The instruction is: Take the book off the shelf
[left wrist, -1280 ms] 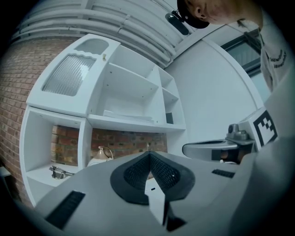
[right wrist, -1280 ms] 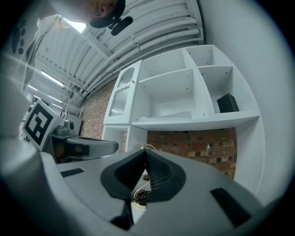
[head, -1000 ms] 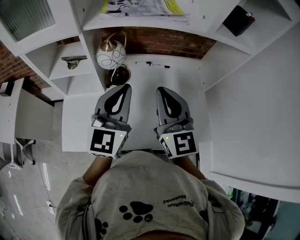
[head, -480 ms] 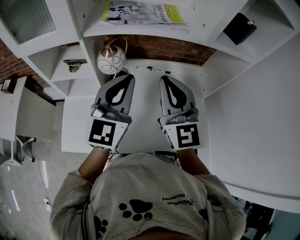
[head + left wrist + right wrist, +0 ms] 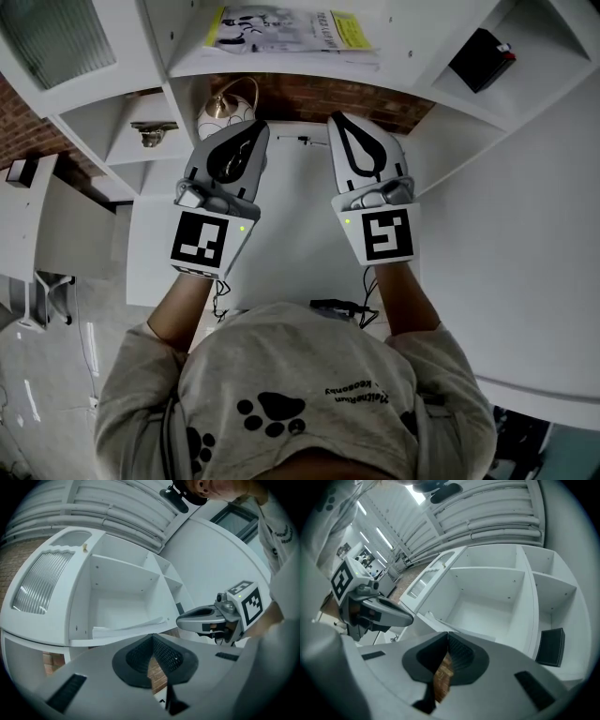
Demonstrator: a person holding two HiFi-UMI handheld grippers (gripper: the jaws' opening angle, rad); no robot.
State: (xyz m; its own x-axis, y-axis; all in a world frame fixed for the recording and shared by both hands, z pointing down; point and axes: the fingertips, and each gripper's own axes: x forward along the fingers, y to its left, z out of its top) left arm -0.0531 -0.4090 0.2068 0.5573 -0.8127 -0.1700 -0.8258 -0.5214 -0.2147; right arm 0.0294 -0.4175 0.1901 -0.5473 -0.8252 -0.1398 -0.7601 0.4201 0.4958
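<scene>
step: the reach, as i read it. nothing is taken yet.
book: the book [image 5: 286, 28] lies flat on the shelf [image 5: 281, 62], in the wide middle bay, above and beyond both claws, touched by neither.
left claw: the left claw [image 5: 254, 128] has its jaws pressed together with nothing between them.
right claw: the right claw [image 5: 338, 120] is the same, closed tight and empty.
pose: both forearms stretch forward side by side over the tabletop [image 5: 291, 225]. the claws are near level with tips tilted slightly up and marker cubes toward the person. the tips sit just under the shelf's front edge, with a gap between the two claws.
book's lie: thin and soft-looking, more like a magazine. its near edge sits close to the shelf's front lip.
next move: i'd say a claw has to open first, then come level with the shelf board, pinch the book's near edge and draw it out toward the person.
watch for: a white globe [image 5: 223, 111] stands just beside the left claw under the shelf. a thin book could slide back if nudged, or sag once it is out.
</scene>
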